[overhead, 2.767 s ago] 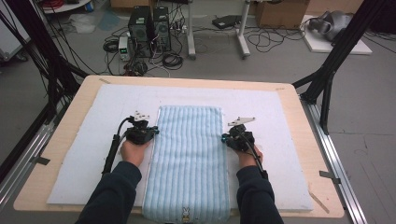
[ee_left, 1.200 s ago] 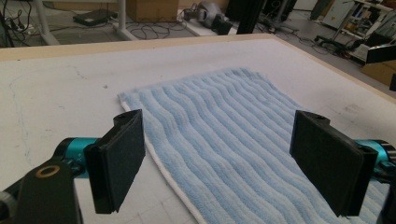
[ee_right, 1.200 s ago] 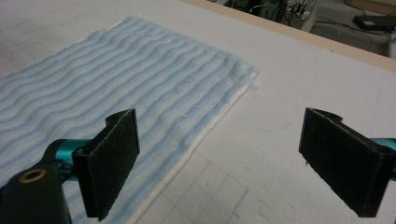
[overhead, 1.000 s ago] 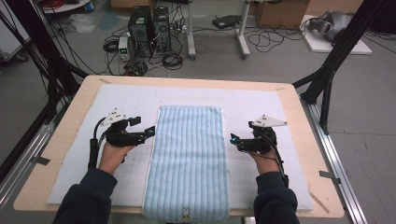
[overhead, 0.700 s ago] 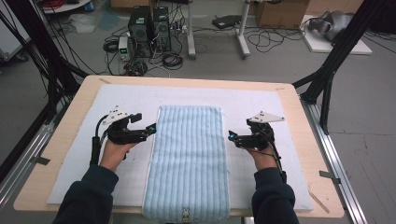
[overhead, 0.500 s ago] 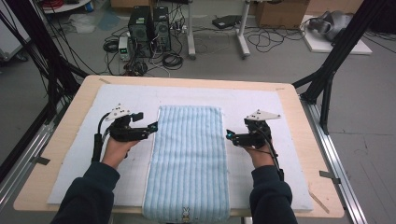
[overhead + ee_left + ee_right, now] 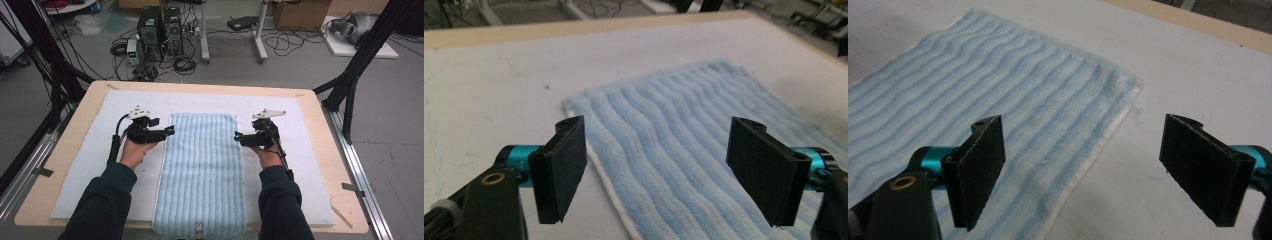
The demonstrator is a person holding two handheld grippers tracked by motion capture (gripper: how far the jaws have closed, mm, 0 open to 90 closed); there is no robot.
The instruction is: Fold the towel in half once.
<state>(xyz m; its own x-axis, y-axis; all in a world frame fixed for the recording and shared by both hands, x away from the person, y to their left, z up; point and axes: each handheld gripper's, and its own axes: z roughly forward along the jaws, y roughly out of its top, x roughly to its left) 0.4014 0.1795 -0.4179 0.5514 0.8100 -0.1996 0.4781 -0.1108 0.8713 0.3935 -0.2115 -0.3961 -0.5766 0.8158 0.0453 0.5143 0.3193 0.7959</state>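
Nearest the camera, the person's dark sleeves come in from the bottom edge. Between them the near end of the long light-blue striped terry towel hangs just over the table's front edge, small rabbit mark showing. The towel lies flat lengthwise down the middle of the white padded mat on the pale wooden table.

Midway up: left gripper at the towel's left long edge, right gripper at its right long edge, both pointing inward. In both gripper views the jaws are spread wide and have just been closing a little; each pair straddles a towel edge, pads not pressing on cloth, nothing pinched.

Far end of the towel lies smooth, corners flat on the mat.

Progress judgement: early. Towel is laid out and both grippers are lined up at the edges; gripping the edges and the likely fold are not yet done.
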